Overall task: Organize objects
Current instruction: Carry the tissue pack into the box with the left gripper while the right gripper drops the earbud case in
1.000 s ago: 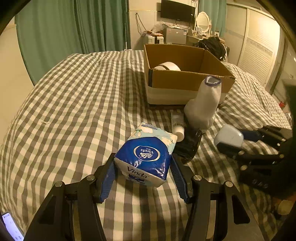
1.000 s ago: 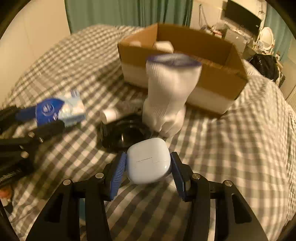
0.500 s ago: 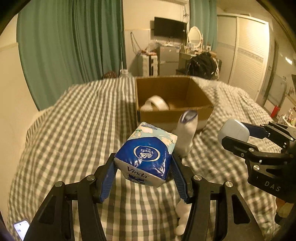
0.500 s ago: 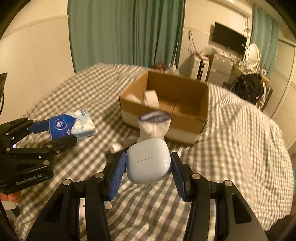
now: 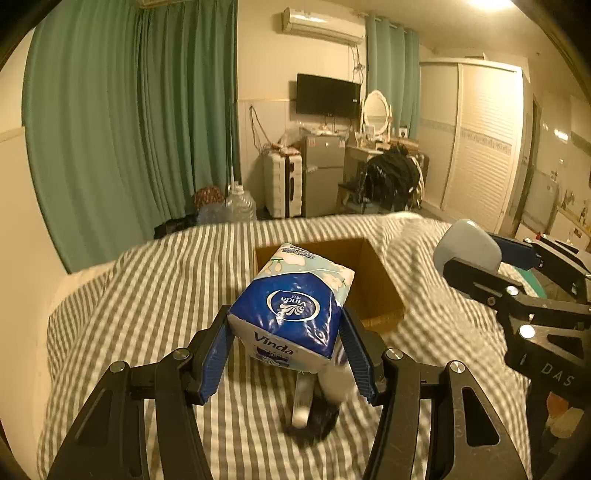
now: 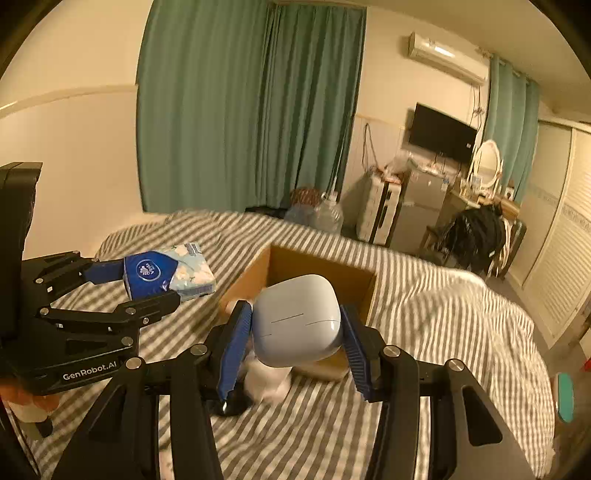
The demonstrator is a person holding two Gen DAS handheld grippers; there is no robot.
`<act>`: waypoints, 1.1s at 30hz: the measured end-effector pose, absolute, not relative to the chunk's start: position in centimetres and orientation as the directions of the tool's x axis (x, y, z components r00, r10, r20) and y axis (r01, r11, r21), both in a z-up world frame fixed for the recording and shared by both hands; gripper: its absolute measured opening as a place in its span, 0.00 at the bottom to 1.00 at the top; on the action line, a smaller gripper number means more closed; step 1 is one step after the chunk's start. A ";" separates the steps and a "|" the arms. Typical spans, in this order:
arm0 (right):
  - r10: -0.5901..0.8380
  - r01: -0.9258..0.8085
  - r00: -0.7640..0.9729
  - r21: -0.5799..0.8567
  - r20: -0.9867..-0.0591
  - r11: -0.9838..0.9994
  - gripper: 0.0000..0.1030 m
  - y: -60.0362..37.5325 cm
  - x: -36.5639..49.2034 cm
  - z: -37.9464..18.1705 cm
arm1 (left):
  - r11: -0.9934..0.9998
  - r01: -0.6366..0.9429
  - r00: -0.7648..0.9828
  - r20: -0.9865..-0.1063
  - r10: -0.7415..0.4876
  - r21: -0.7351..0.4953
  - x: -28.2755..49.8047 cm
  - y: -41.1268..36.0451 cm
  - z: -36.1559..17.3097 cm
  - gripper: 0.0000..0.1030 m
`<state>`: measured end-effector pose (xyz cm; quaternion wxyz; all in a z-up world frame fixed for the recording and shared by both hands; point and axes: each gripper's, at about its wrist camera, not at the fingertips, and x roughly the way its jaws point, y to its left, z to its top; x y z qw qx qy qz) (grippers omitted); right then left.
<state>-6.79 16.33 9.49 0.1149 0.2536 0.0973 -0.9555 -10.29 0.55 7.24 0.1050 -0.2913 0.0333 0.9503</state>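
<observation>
The room is lit dimly in warm yellow by a ceiling lamp (image 5: 491, 3), blown out to glare at the top edge of the left view. Strong barrel distortion is seen in both views, and the corners are cut off in black. The checked bedspread (image 5: 155, 295) is smeared into stripes by motion blur. The tissue pack (image 5: 291, 310) is rendered sharply.

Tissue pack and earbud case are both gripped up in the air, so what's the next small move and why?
Probably carry both forward over the cardboard box before releasing. The left gripper clamps the tissue pack, the right gripper the earbud case, and both hang short of the open box.
</observation>
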 end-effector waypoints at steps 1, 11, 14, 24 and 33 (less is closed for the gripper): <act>-0.169 0.268 -0.848 -0.131 -0.503 -0.954 0.47 16.3 -7.2 9.9 | -0.976 -0.219 -0.812 -0.555 0.181 0.002 -11.0 0.7 7.6 0.57; -0.160 0.248 -0.863 -0.126 -0.480 -0.960 0.47 17.0 -15.2 11.4 | -0.986 -0.167 -0.829 -0.543 0.134 0.013 -19.6 1.5 7.7 0.57; -0.152 0.234 -0.858 -0.110 -0.491 -0.966 0.47 17.5 -18.4 10.7 | -0.985 -0.171 -0.820 -0.557 0.131 0.020 -22.4 2.2 6.4 0.57; -0.144 0.217 -0.826 -0.071 -0.545 -0.974 0.47 19.2 -27.1 6.1 | -0.978 -0.201 -0.782 -0.609 0.132 0.047 -29.5 4.3 1.0 0.57; -0.137 0.230 -0.764 -0.067 -0.630 -0.971 0.47 19.0 -30.4 0.7 | -0.966 -0.255 -0.694 -0.702 0.161 0.030 -31.6 5.5 -4.1 0.57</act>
